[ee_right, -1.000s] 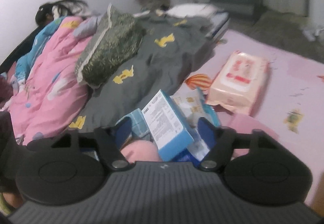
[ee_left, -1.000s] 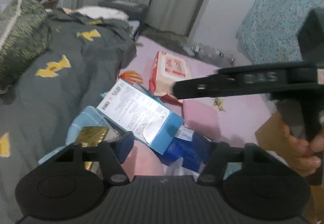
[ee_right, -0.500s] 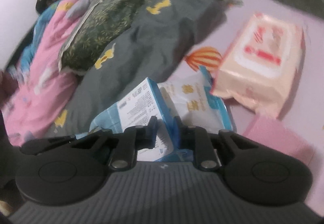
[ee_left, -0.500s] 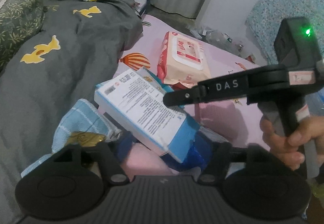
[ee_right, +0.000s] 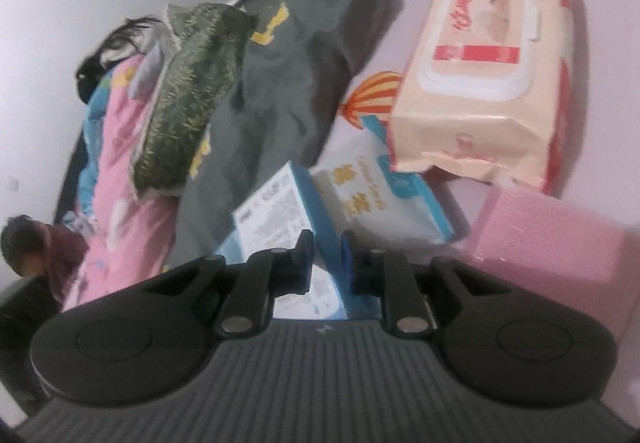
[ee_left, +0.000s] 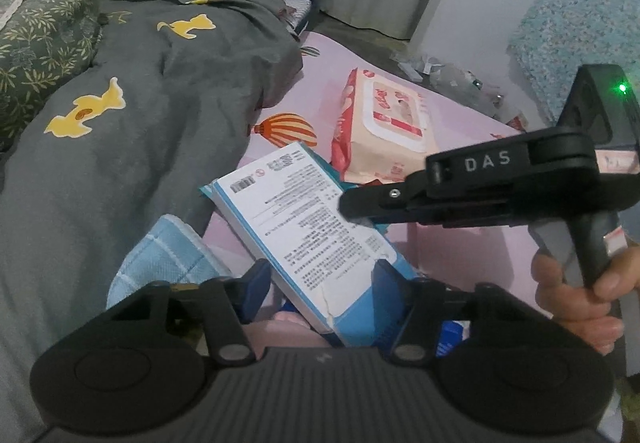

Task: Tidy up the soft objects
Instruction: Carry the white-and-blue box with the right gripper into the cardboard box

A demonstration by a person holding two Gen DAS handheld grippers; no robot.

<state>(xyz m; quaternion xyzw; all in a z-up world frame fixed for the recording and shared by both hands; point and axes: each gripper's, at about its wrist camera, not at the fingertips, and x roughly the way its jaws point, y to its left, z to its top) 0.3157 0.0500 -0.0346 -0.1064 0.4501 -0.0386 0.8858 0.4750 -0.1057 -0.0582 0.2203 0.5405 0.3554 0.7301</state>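
Between both grippers' fingers (ee_right: pixel 304 263), blue-white box (ee_left: pixel 304 227).

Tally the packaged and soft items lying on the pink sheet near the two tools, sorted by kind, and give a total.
Printed blue-and-white boxes: 1
Wet wipe packs: 1
White-and-blue tissue packs: 1
Pink blocks: 1
Light blue checked cloths: 1
Total: 5

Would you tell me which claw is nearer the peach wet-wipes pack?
Right. The right claw, pinching the blue-and-white box's far edge, sits beside the pack; the left claw straddles its near end.
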